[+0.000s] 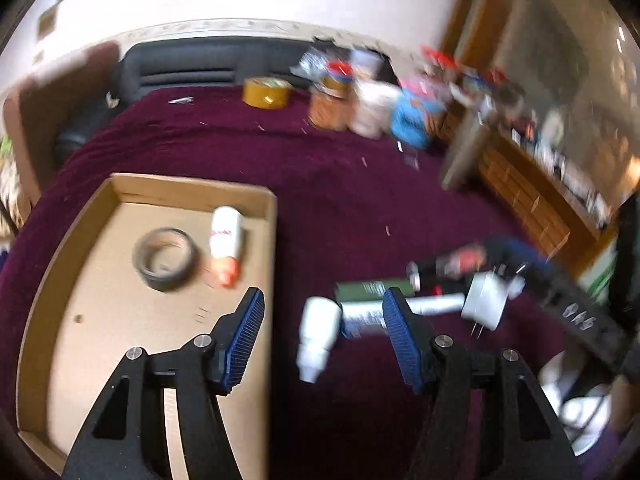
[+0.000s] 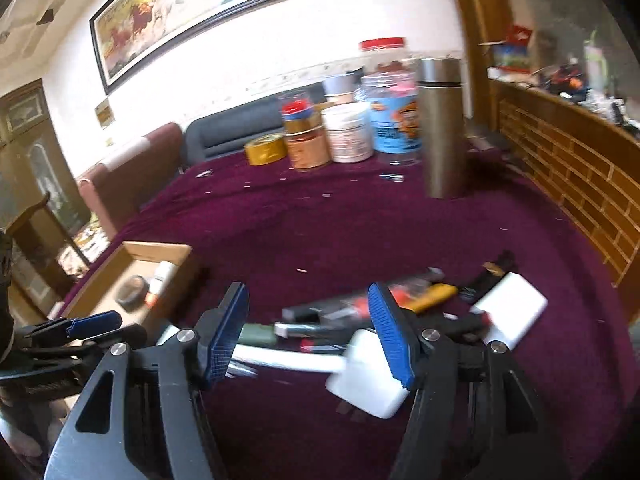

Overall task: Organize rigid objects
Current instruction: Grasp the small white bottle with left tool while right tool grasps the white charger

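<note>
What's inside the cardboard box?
In the cardboard box lie a grey tape roll and a white bottle with an orange tip. The near corner of its floor is hidden behind the left tongs, so more could be there.

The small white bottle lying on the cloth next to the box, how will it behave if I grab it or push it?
The white bottle is rounded and lying on its side, so a push will probably roll it. It looks like smooth rigid plastic, perhaps slippery between pads. Being small, it is likely light, though its contents cannot be seen.
</note>
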Demonstrator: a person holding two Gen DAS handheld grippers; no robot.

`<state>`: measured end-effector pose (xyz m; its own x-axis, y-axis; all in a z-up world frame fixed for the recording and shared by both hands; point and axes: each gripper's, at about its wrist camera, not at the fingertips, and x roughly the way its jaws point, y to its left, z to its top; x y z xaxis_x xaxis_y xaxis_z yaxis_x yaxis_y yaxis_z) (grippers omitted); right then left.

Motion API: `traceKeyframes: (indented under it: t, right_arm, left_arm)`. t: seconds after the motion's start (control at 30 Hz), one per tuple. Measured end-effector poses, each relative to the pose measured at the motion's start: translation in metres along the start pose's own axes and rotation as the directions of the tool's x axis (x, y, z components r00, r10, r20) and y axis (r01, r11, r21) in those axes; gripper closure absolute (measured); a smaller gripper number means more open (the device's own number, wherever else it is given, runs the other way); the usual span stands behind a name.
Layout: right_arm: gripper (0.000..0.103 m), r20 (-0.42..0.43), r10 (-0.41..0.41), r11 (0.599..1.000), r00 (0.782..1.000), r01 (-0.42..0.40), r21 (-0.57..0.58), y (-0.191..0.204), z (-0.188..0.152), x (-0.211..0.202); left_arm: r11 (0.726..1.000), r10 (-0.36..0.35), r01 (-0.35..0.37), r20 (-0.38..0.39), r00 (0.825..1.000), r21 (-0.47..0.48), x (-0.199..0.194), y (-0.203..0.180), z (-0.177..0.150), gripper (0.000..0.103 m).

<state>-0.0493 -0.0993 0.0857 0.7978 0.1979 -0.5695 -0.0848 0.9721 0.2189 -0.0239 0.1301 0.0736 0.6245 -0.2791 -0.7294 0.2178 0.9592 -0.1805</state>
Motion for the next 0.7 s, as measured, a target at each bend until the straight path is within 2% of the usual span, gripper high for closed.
traceKeyframes:
  t: [0.13,0.27,0.37,0.47,0.57,0.6,0.67,0.7]
  right_arm:
    - [0.042,0.023,-0.012,1.0,1.0,0.012,0.008,-0.014,-0.012,-0.001]
    - [0.042,0.022,0.025,0.998,0.999,-0.027,0.063,-0.029,-0.011,-0.001]
    - [0.042,0.036,0.035,0.995,0.999,-0.038,0.094,-0.04,-0.015,-0.007]
    - [0.042,0.033,0.04,0.991,0.999,-0.044,0.126,-0.047,-0.015,-0.007]
    - [0.042,0.025,0.046,0.987,0.999,-0.049,0.152,-0.052,-0.017,-0.006]
    - [0.042,0.024,0.046,0.986,0.999,-0.05,0.16,-0.054,-0.017,-0.005]
    - [0.042,0.021,0.046,0.982,0.999,-0.049,0.183,-0.059,-0.016,-0.004]
    - [0.042,0.02,0.045,0.98,0.999,-0.048,0.193,-0.061,-0.017,-0.004]
  left_arm:
    - [0.992,0.097,-0.093,-0.046,0.994,0.088,0.026,-0.021,-0.008,0.048]
    - [0.976,0.171,-0.162,-0.055,0.984,0.147,0.033,-0.028,-0.013,0.048]
    - [0.969,0.206,-0.191,-0.083,0.975,0.159,0.043,-0.026,-0.016,0.048]
    - [0.952,0.245,-0.226,-0.075,0.967,0.209,0.05,-0.033,-0.015,0.048]
    - [0.948,0.241,-0.212,-0.099,0.965,0.237,0.06,-0.042,-0.016,0.048]
    - [0.952,0.228,-0.2,-0.102,0.968,0.23,0.06,-0.042,-0.015,0.051]
    - [0.967,0.188,-0.161,-0.126,0.974,0.199,0.057,-0.041,-0.016,0.081]
    - [0.969,0.179,-0.152,-0.131,0.975,0.197,0.056,-0.041,-0.016,0.081]
